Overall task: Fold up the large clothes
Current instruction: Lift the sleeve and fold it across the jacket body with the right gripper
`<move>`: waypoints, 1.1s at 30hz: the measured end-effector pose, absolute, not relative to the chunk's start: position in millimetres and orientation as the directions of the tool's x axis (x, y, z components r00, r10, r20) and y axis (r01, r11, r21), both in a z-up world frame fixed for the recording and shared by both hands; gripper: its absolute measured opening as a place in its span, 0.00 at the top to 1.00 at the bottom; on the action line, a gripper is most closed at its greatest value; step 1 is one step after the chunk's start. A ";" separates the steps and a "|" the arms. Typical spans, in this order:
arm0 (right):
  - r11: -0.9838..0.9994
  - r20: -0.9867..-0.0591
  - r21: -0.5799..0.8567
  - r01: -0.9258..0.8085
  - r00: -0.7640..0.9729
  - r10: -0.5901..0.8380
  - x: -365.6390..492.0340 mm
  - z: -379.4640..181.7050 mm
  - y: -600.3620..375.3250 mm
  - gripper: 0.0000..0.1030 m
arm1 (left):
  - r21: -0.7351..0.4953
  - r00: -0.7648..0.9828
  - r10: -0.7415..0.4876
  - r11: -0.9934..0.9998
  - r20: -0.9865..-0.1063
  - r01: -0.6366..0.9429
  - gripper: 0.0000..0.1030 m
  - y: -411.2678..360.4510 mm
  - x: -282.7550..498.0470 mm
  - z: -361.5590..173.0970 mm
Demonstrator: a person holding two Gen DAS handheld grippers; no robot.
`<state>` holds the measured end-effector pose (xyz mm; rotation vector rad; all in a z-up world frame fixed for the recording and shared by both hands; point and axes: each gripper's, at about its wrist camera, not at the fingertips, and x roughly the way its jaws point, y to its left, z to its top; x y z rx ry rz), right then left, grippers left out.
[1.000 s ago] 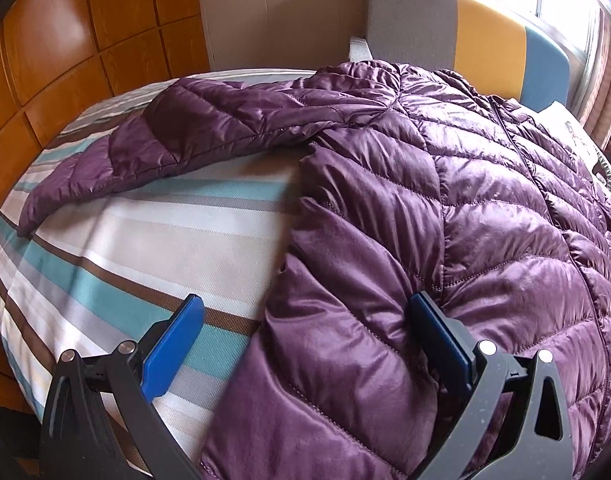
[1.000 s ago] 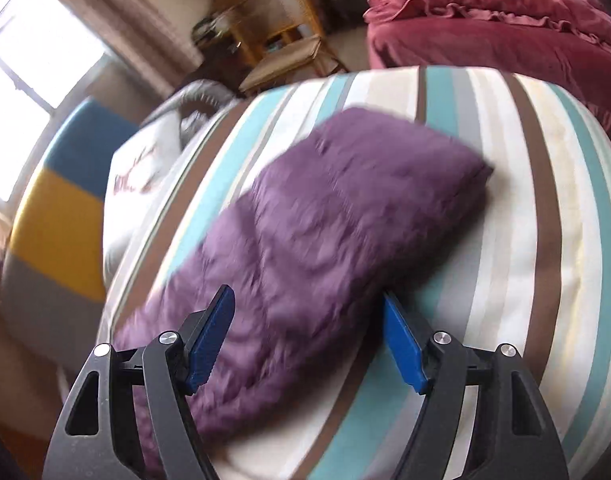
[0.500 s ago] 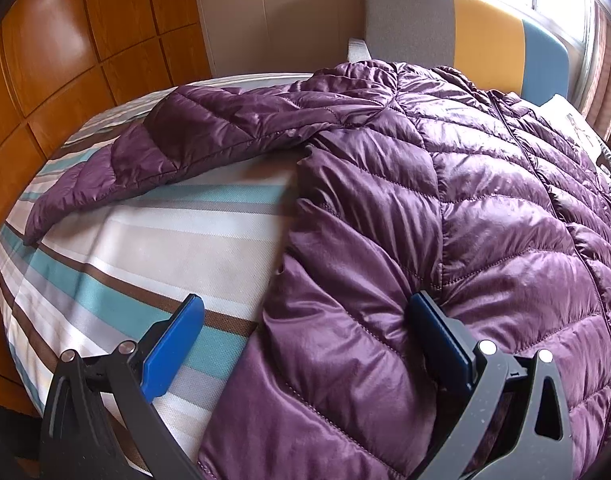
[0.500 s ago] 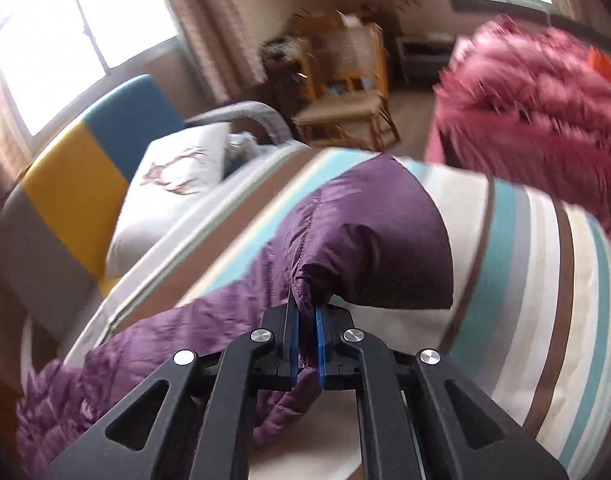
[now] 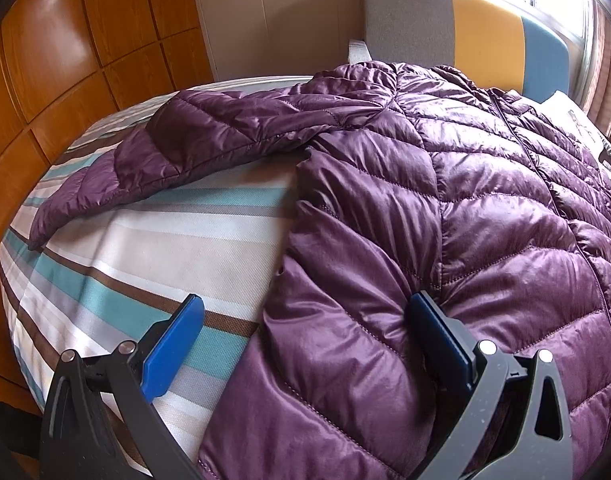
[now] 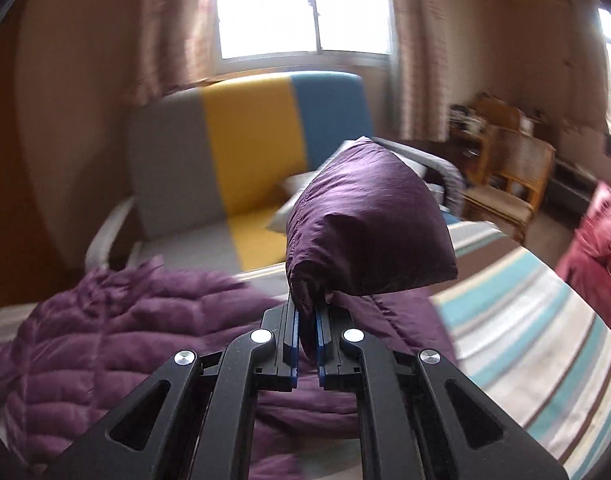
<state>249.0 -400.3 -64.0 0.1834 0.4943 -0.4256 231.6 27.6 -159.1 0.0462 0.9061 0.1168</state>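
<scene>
Purple quilted down, a puffer jacket, lies spread across the striped bedsheet, front up with its zip running down the middle. Its one sleeve stretches flat out toward the wooden wall panels, unfolded. The left gripper sits low over the jacket's side edge, jaws wide apart, one blue pad over the bare sheet and the other pressed into the padding; it grips nothing. The right gripper has its jaws pinched nearly closed on the cuff end of the other sleeve, which is lifted clear of the bed and bulges above the fingers, with the jacket body below it. Behind stands a grey, yellow and blue headboard. I judge the folding is barely begun: one sleeve is raised, likely to be laid across the chest, while the flat sleeve, the sides and the lengthwise fold all remain
</scene>
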 end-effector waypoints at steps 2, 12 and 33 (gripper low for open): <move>0.930 -0.501 0.038 0.366 0.812 -0.300 263.0 -68.2 -365.9 0.94 | 0.092 0.611 0.123 0.992 -0.782 -0.082 0.02 27.2 231.3 -159.0; 0.995 -0.568 -0.091 0.036 0.819 -0.081 304.2 -105.6 -225.0 0.94 | 0.084 0.612 0.117 0.993 -0.782 -0.083 0.02 28.7 231.8 -159.7; 0.955 -0.677 -0.130 -0.267 0.727 0.111 281.9 -138.3 -161.4 0.55 | 0.073 0.610 0.109 0.994 -0.785 -0.083 0.02 29.7 231.3 -161.0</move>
